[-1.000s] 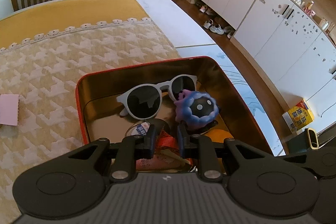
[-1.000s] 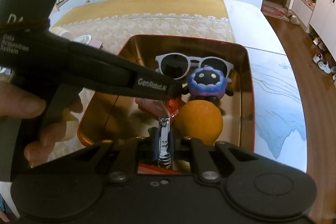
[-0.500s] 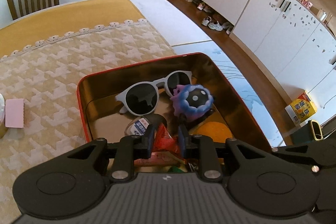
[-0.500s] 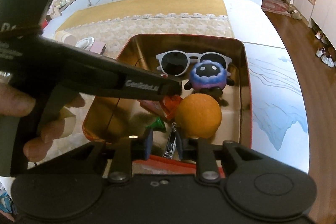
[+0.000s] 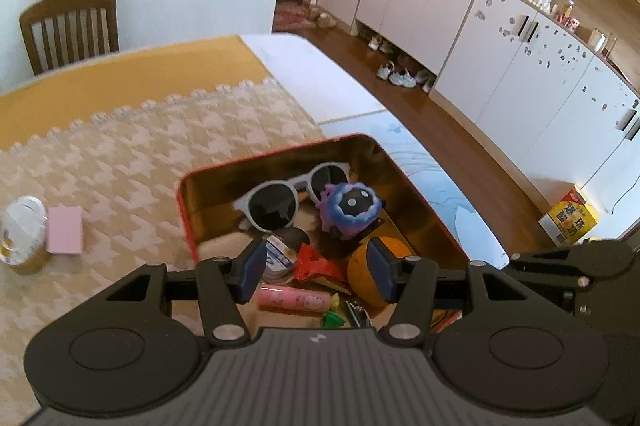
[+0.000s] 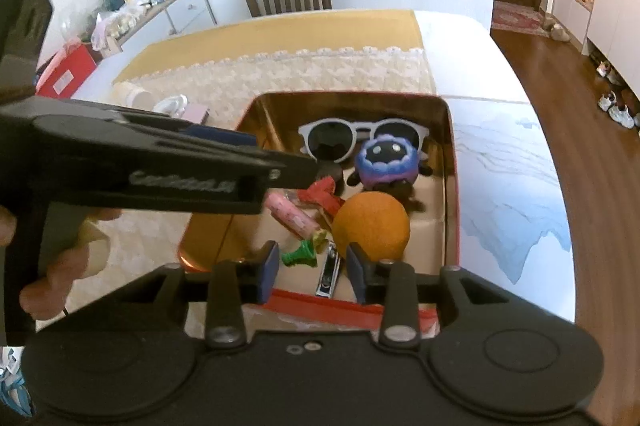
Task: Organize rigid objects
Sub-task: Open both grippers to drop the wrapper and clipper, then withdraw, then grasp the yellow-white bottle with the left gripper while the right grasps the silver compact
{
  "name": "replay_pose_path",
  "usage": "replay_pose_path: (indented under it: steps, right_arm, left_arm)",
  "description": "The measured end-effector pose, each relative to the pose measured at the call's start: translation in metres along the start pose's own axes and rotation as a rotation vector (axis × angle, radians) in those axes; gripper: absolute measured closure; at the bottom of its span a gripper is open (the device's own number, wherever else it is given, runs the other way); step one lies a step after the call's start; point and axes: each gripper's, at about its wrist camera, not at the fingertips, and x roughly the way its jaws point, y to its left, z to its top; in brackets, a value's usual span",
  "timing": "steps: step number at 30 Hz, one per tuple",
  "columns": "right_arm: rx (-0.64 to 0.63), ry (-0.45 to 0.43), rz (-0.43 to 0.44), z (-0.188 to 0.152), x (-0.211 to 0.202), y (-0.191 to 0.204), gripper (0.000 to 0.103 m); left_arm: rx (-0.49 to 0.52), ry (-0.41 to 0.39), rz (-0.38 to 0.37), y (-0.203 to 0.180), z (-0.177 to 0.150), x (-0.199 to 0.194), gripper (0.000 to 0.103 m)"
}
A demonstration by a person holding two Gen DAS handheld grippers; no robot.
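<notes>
Houndstooth cloth point(image 5: 132, 162) covers the table under a red-rimmed tin point(image 5: 186, 210). Left wrist view: my left gripper point(image 5: 316, 274) hangs above the tin's near end, its jaws just opened, nothing between the pads. Below the gap I see a red wrapper point(image 5: 316, 266) and a pink tube point(image 5: 294, 299); the orange ball point(image 5: 362, 274) sits by the right pad. White sunglasses point(image 5: 276, 204) and a purple plush toy point(image 5: 350, 208) lie farther in. A pink pad point(image 5: 65, 236) rests on the cloth, well left of the tin.

Right wrist view: my right gripper point(image 6: 312, 272) is likewise parted, jaws just opened, empty. The nail clipper point(image 6: 329, 274) lies on the tin floor directly under the gap, clear of both pads, a green piece point(image 6: 301, 258) just beside it. The left gripper crosses from the left, tip over the wrapper.
</notes>
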Motion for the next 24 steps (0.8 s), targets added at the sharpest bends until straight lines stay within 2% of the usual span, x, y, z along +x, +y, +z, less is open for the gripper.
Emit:
replay_pose_path:
  steps: [6,9,11,16,20,24]
  right_arm:
    - [-0.016,-0.053,0.002,0.003,-0.016,0.008,0.058]
    - [-0.031,-0.086,0.007,0.006,-0.024,0.016,0.047]
    - [-0.04,-0.102,0.007,0.01,-0.025,0.022,0.043]
    - [-0.057,-0.122,0.01,0.017,-0.021,0.045,0.037]
    - [-0.057,-0.13,0.007,0.023,-0.013,0.068,0.03]
    - [-0.057,-0.14,-0.001,0.031,-0.005,0.092,0.024]
  left_arm:
    - [-0.003,-0.066,0.032,0.009,-0.002,-0.032,0.049]
    - [0.0,-0.103,0.046,0.016,-0.004,-0.049,0.048]
    - [0.005,-0.123,0.062,0.021,-0.006,-0.058,0.039]
    - [-0.001,-0.164,0.074,0.045,-0.012,-0.079,0.038]
    - [-0.023,-0.184,0.08,0.071,-0.019,-0.09,0.029]
    - [-0.023,-0.195,0.089,0.099,-0.025,-0.101,0.028]
